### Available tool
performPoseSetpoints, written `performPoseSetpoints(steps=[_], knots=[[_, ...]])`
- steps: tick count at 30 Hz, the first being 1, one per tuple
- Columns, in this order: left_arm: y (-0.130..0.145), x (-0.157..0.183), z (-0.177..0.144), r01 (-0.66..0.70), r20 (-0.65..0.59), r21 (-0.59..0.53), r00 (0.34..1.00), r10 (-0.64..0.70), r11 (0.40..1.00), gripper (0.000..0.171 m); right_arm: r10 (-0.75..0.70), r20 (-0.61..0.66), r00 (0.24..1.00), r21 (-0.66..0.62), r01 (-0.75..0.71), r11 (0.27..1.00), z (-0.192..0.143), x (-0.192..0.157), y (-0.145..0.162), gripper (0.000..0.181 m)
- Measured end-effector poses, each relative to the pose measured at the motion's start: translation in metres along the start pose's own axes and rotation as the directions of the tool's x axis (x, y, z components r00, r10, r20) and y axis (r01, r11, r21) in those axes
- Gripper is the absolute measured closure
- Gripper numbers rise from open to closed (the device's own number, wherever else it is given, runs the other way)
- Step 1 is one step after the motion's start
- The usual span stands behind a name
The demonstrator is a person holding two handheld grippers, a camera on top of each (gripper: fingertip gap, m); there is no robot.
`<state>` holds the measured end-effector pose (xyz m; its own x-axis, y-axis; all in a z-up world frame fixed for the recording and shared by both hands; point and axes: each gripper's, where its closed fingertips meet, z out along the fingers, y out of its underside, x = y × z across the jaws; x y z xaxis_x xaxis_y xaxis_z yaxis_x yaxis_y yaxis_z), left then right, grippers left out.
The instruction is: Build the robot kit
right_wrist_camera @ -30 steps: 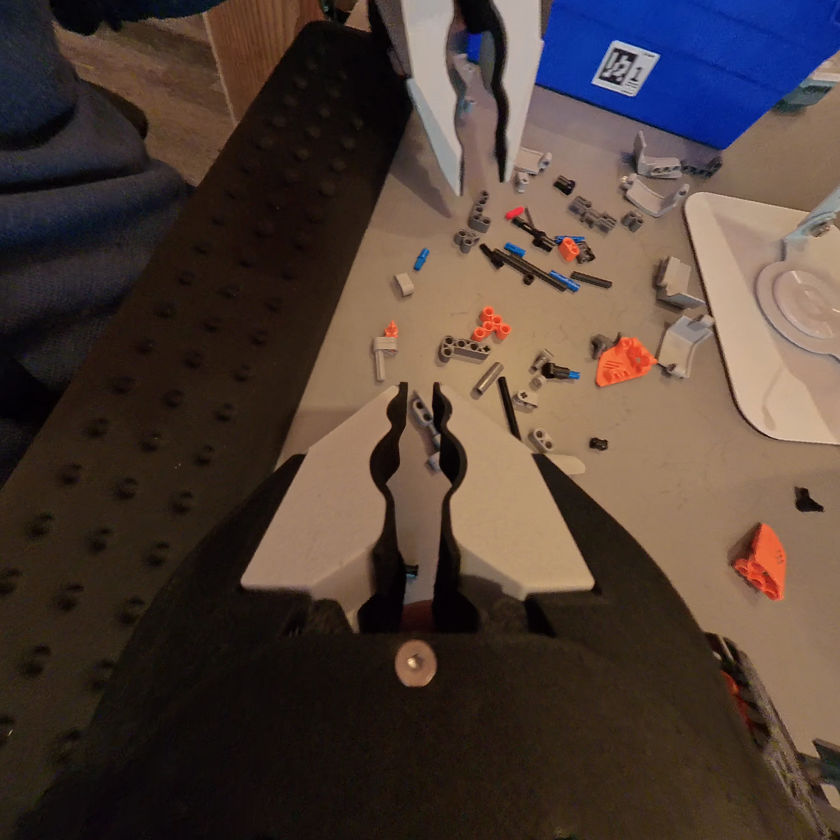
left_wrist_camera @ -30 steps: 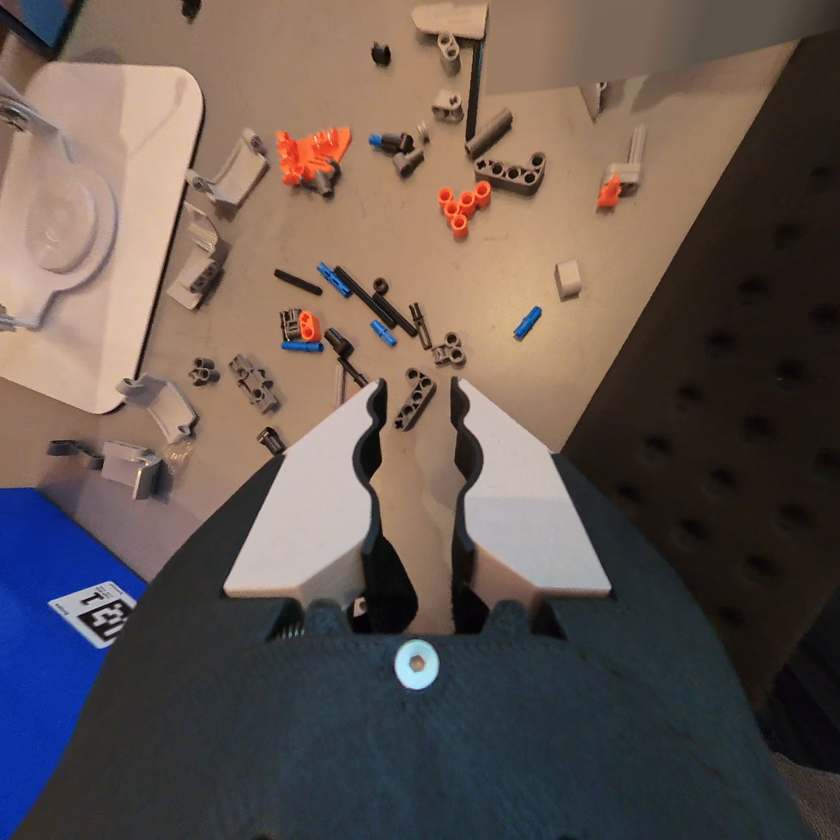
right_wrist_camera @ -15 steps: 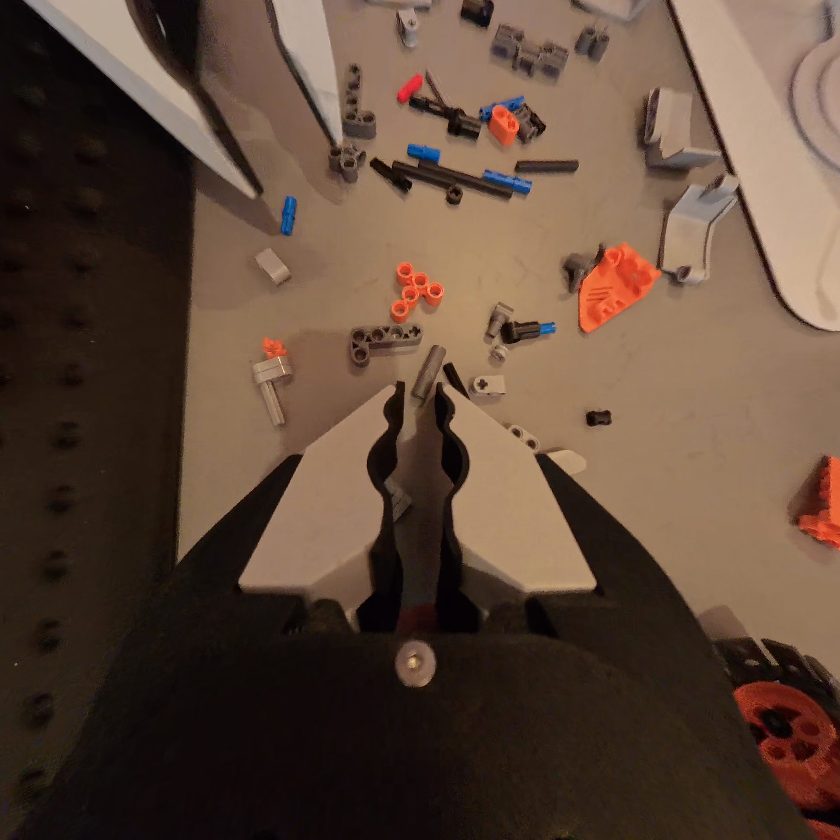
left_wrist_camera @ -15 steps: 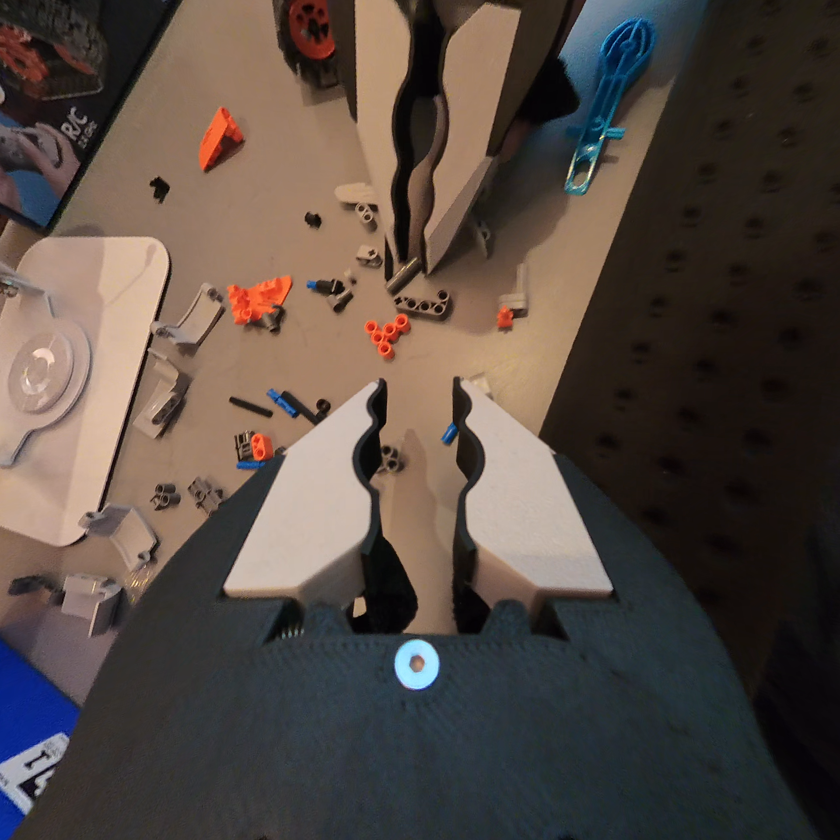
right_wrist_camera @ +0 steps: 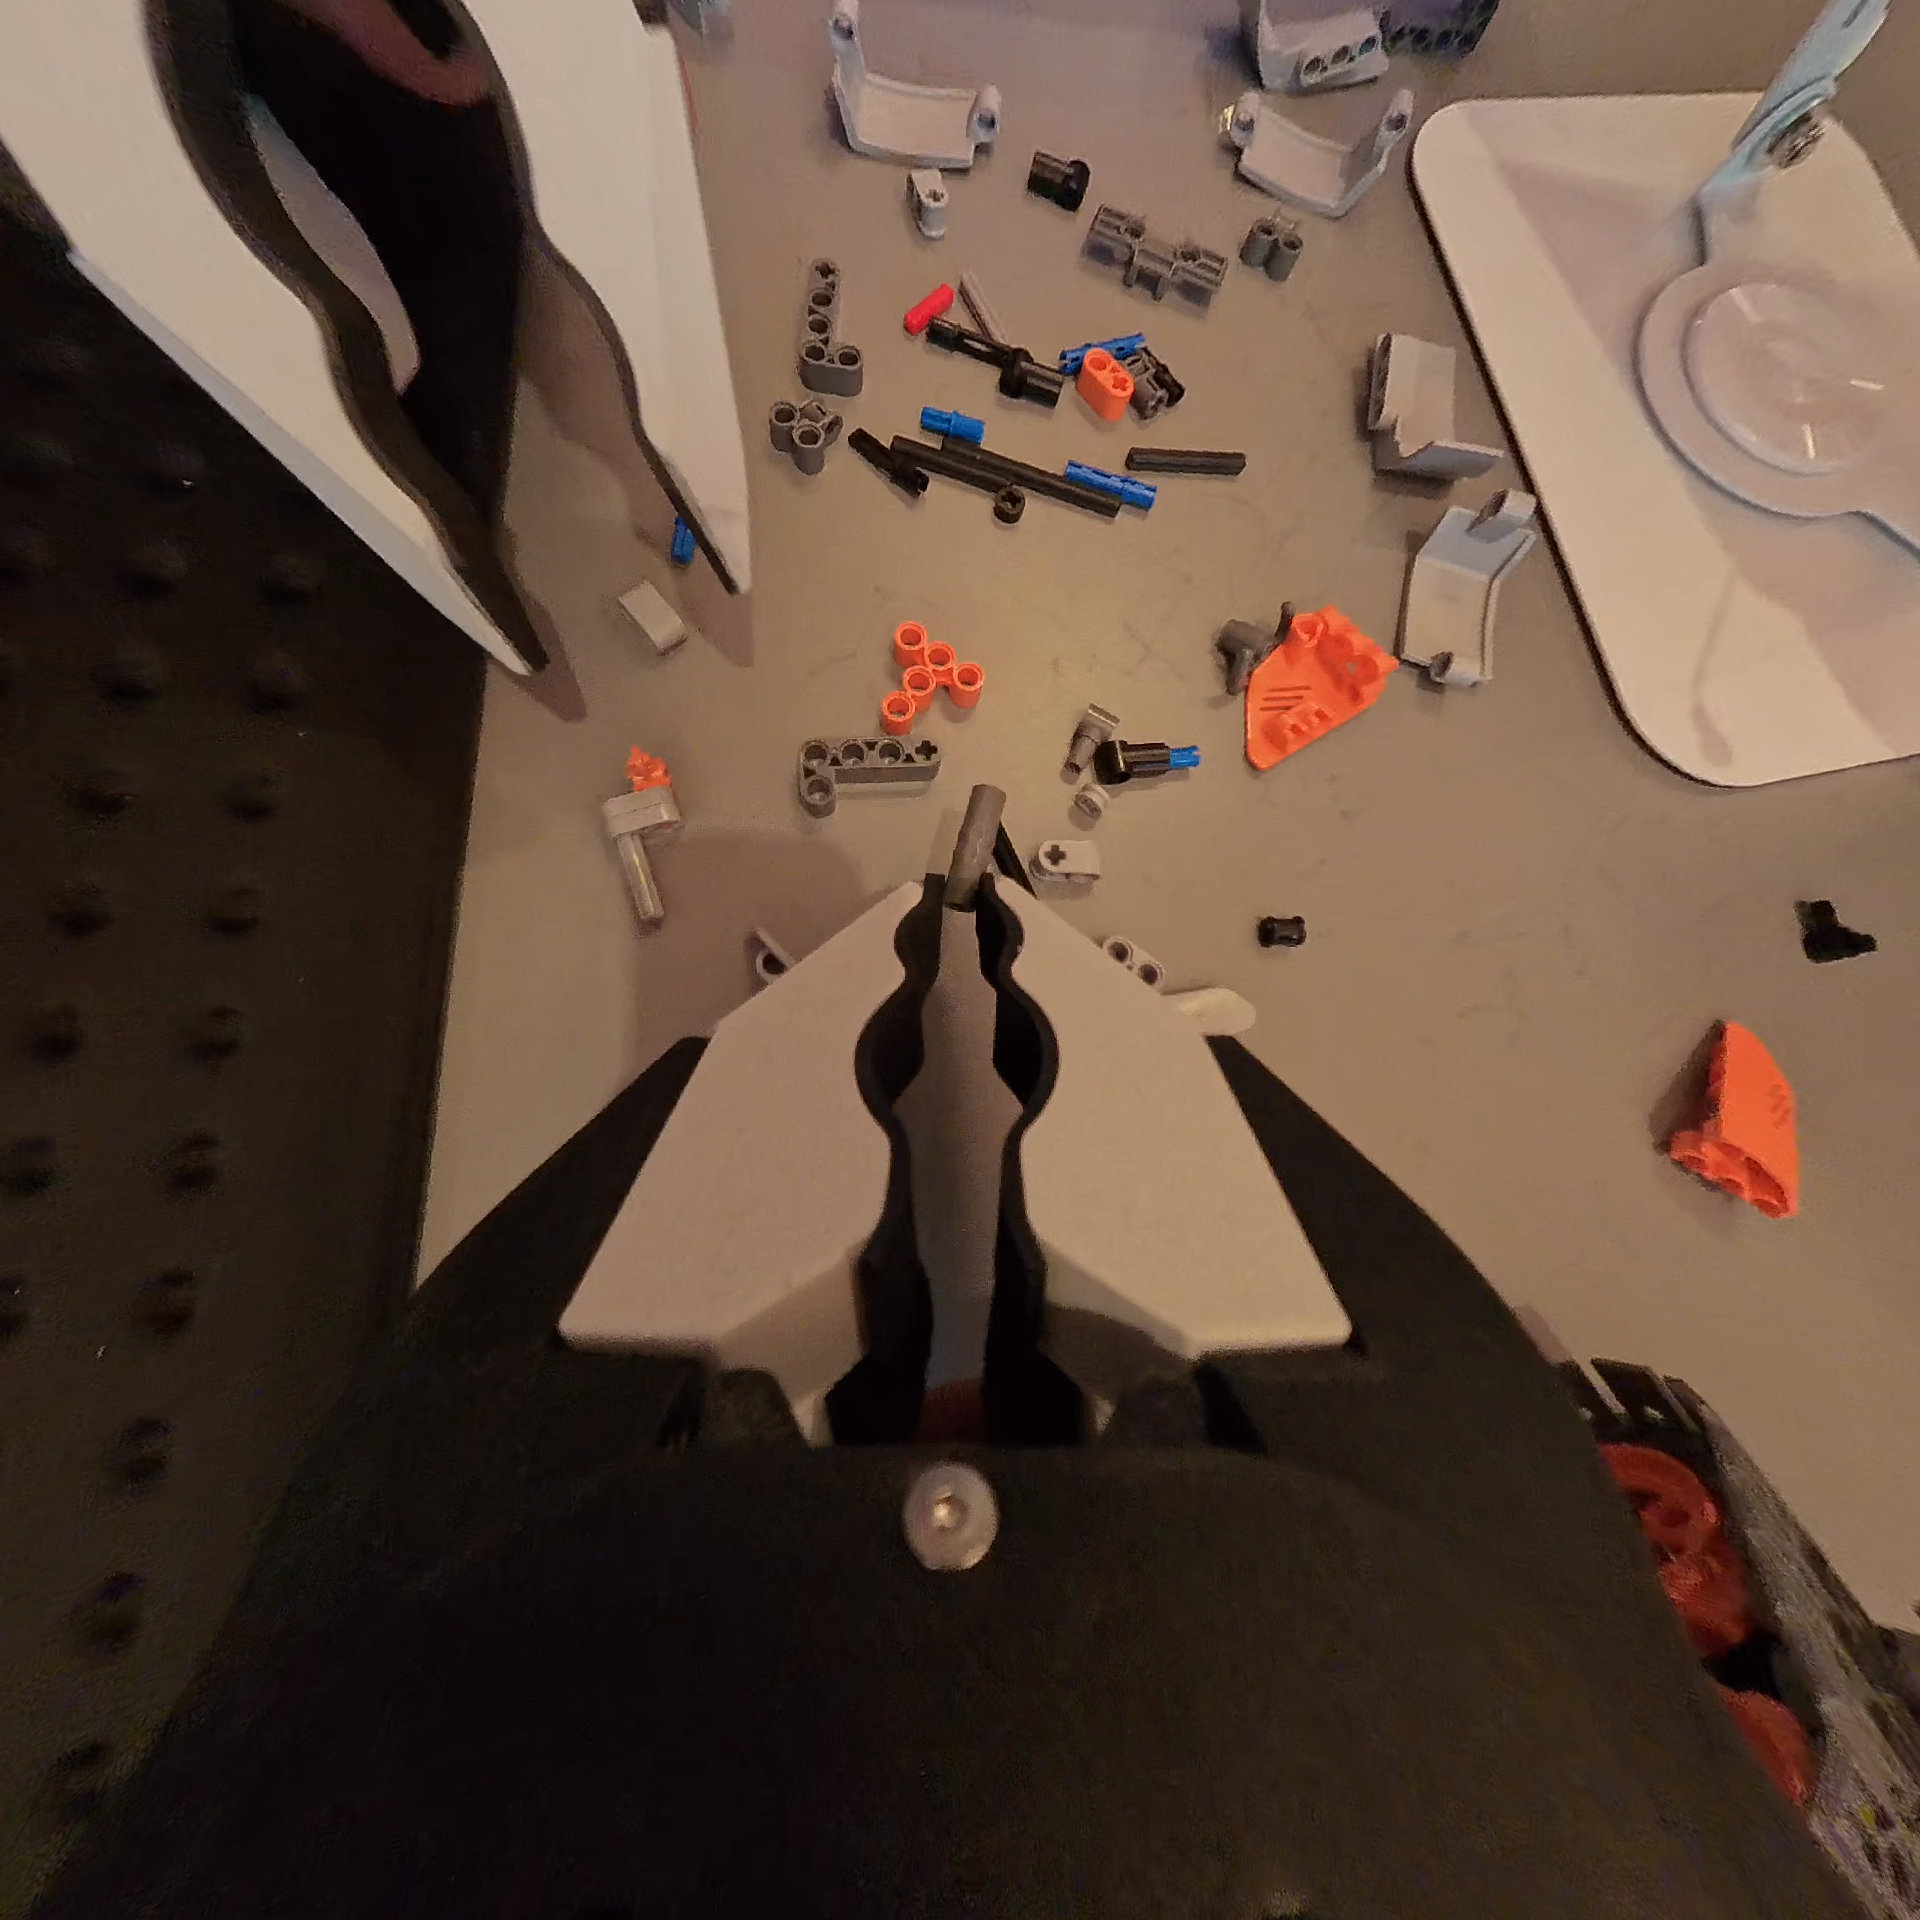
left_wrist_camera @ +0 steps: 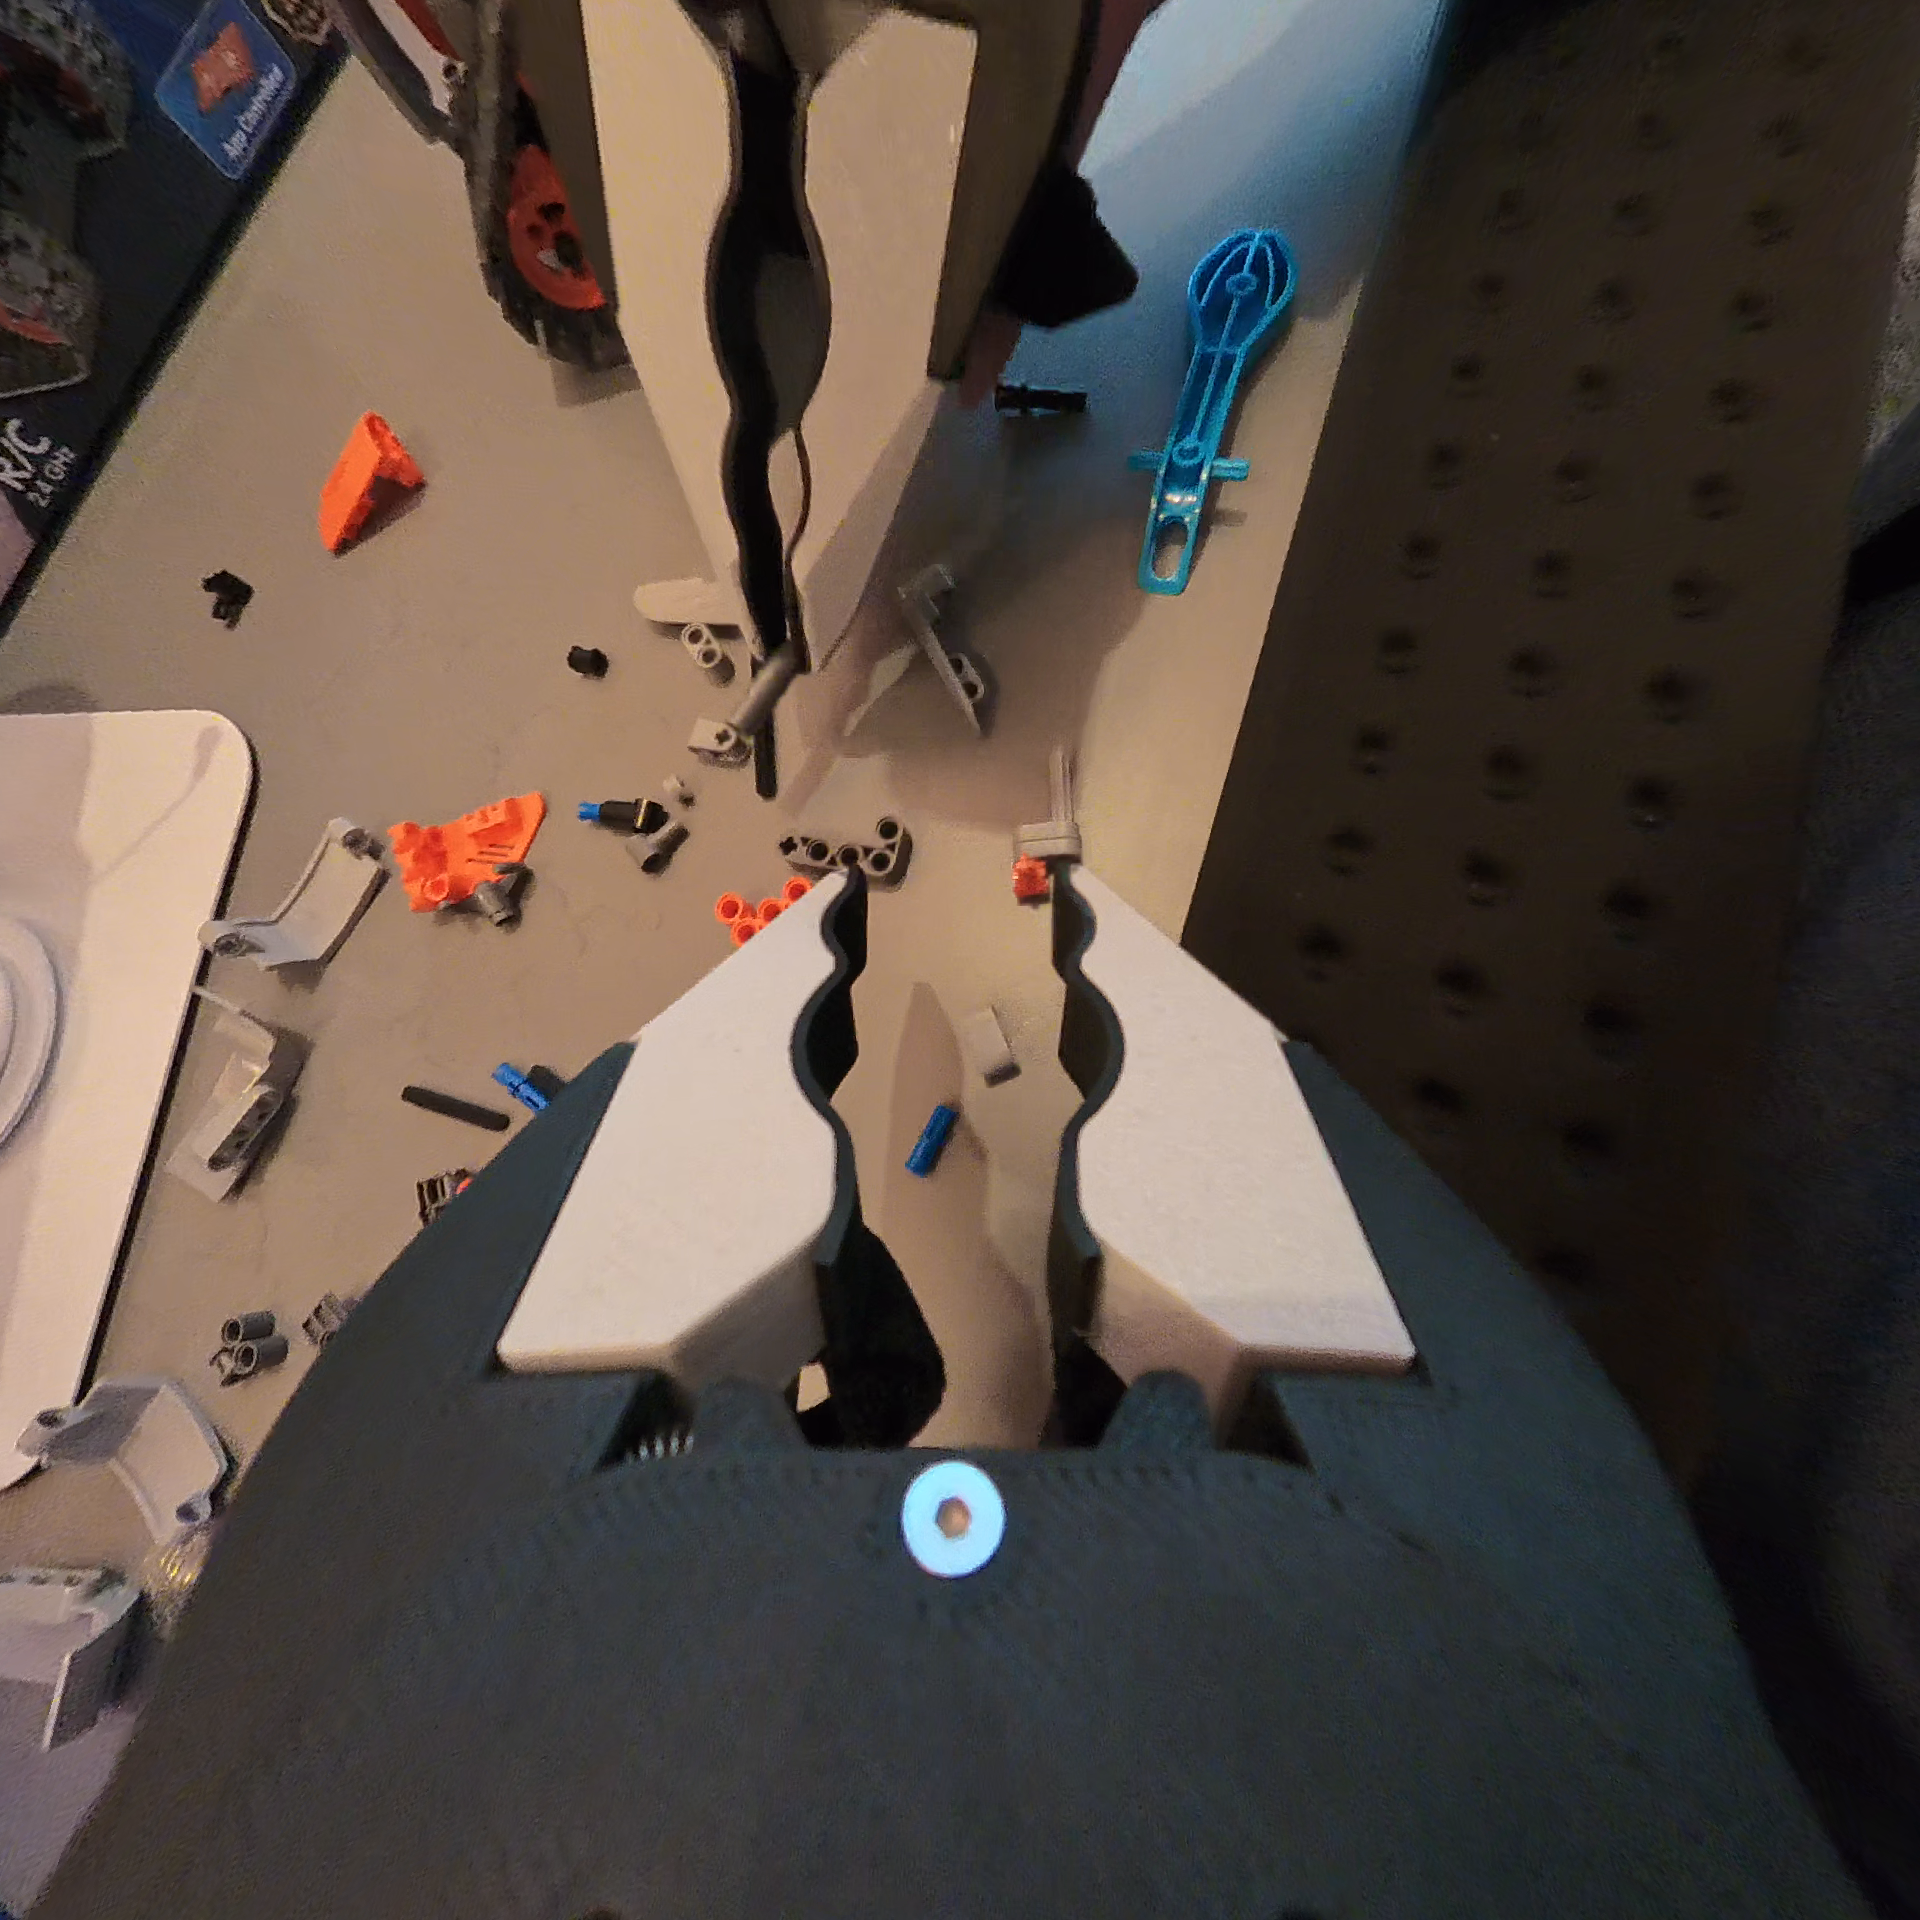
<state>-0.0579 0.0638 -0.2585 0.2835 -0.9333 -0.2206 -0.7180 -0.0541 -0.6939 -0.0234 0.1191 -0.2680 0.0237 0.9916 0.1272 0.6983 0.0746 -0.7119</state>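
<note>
My right hand-held gripper (right_wrist_camera: 961,896) is clenched on a short grey rod (right_wrist_camera: 971,844), which sticks out past the tips toward 12 o'clock. At 10 o'clock of it lies a dark grey angled beam (right_wrist_camera: 868,764), with an orange cluster of rings (right_wrist_camera: 930,675) beyond, and at 2 o'clock an orange panel (right_wrist_camera: 1311,686).

My left hand-held gripper (left_wrist_camera: 956,888) hangs released, nothing between its fingers; through the gap I see a blue pin (left_wrist_camera: 930,1140) and a small grey block (left_wrist_camera: 985,1042) on the desk (left_wrist_camera: 520,623).

Only the left wrist view shows a blue spoon-shaped tool (left_wrist_camera: 1210,405) at 1 o'clock and an orange-hubbed wheel (left_wrist_camera: 545,234) at 11 o'clock. Only the right wrist view shows a red pin (right_wrist_camera: 928,308) and the black axles (right_wrist_camera: 1003,476) at 12 o'clock. A white tray (right_wrist_camera: 1621,582) appears in both.
</note>
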Motion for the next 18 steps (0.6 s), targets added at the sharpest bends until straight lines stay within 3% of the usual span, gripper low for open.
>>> performPoseSetpoints(steps=[11, 18], knots=[[-0.005, 0.02, 0.028, -0.028, -0.086, -0.045, 0.996, 0.024, 0.999, 0.138, -0.008, -0.024, 1.0, 0.074, 0.01, 0.997, -0.032, -0.007, -0.006, 0.177], [0.005, 0.02, 0.04, -0.046, -0.093, -0.099, 0.995, 0.037, 0.994, 0.155, -0.028, -0.021, 0.999, 0.077, 0.03, 0.997, -0.037, -0.012, -0.006, 0.177]])
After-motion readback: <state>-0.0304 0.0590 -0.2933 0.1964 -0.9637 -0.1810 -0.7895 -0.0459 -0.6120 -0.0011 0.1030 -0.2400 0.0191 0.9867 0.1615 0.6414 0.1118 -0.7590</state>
